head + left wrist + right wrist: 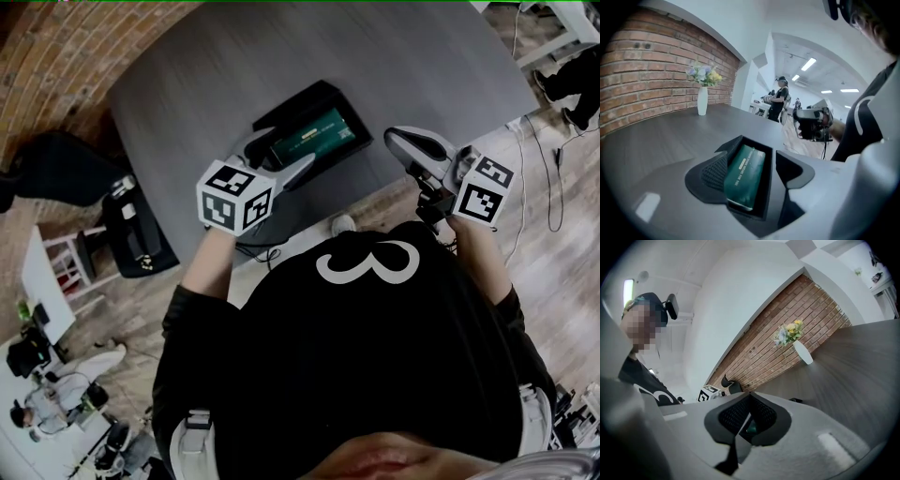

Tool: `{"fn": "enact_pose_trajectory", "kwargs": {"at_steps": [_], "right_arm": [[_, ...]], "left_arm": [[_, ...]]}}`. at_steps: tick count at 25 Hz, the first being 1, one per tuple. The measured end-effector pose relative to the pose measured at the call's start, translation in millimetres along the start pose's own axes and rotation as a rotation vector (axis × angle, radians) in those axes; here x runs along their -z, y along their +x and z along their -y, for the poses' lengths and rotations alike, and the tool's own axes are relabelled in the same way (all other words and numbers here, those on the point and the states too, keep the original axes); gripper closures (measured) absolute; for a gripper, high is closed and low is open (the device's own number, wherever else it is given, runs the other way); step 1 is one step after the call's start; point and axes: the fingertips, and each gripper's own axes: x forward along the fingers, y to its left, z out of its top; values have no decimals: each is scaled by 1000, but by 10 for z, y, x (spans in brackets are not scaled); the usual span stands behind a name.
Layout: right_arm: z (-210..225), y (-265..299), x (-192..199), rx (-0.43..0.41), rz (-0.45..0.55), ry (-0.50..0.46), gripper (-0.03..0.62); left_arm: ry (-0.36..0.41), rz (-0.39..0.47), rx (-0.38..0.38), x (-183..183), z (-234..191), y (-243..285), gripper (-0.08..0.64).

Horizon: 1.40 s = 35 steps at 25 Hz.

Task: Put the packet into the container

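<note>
A dark green packet (314,134) lies flat inside a black open container (281,114) near the front edge of the grey table (216,66). My left gripper (277,156) reaches over the container's near end. In the left gripper view its jaws stand wide apart on either side of the packet (745,176) and the container (771,180), and the pads do not press on it. My right gripper (401,141) hovers off to the right of the container, past the table edge. Its jaws (749,420) are closed together with nothing between them.
A white vase of flowers (702,101) stands at the far side of the table by the brick wall. A person (778,101) stands farther back in the room. Black equipment (136,230) and cables lie on the wooden floor left of the table.
</note>
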Motion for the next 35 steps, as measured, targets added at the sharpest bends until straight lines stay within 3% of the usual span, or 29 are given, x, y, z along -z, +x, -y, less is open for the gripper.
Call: {"fn": "enact_pose_trajectory", "kwargs": {"at_steps": [8,10,16,35], "right_arm": [[-231,209,-145,-69,-6,-81,591],[-308,268,-116,-84,-21,-97,591],[-475,407,-38,-106,-50,-129,591],[-673,503,84,-140,-44,-122,592]], "left_arm": [[-202,251,18,-346,294,-371,403],[-252,304,18,-366,337,-451,423],[-297,419,9,-496,504,-665,559],[-244,413,-2,-461,609,-764,548]]}}
